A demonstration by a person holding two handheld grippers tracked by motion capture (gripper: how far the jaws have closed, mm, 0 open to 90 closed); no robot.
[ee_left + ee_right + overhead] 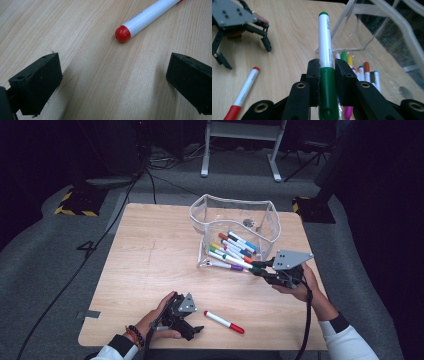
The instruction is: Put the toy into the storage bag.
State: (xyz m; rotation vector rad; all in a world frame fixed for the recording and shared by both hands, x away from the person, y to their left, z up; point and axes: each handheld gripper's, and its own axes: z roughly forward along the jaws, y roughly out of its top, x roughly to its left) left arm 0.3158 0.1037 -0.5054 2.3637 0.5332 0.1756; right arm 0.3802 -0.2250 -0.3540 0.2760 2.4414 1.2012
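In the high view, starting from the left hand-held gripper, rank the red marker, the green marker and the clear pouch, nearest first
1. Red marker, lying just right of the left hand-held gripper.
2. Green marker, clamped in the right hand-held gripper.
3. Clear pouch, at the far edge.

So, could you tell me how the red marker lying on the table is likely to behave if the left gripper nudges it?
The red marker has a round, smooth barrel and lies flat on bare wood, so it would probably roll if pushed sideways. It looks rigid and light. The open left gripper may slip on its glossy surface unless its jaws close squarely across the barrel.
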